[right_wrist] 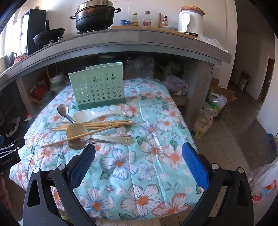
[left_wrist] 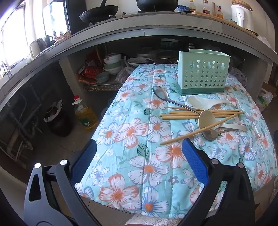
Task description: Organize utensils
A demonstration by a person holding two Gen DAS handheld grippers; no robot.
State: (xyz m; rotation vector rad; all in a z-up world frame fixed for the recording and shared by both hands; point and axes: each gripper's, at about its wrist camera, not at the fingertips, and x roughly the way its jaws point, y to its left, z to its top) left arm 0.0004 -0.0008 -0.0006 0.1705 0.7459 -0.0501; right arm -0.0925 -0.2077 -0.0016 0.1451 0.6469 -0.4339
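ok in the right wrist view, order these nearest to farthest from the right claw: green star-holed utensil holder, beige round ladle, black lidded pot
1. beige round ladle, left, in the pile
2. green star-holed utensil holder, behind the pile
3. black lidded pot, up on the counter

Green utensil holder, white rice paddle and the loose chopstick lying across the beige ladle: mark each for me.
Green utensil holder [right_wrist: 98, 87]: right wrist view, star-perforated front wall.
White rice paddle [right_wrist: 83, 116]: right wrist view, broad blade.
Loose chopstick [left_wrist: 175, 139]: left wrist view, lower shaft near the cloth.
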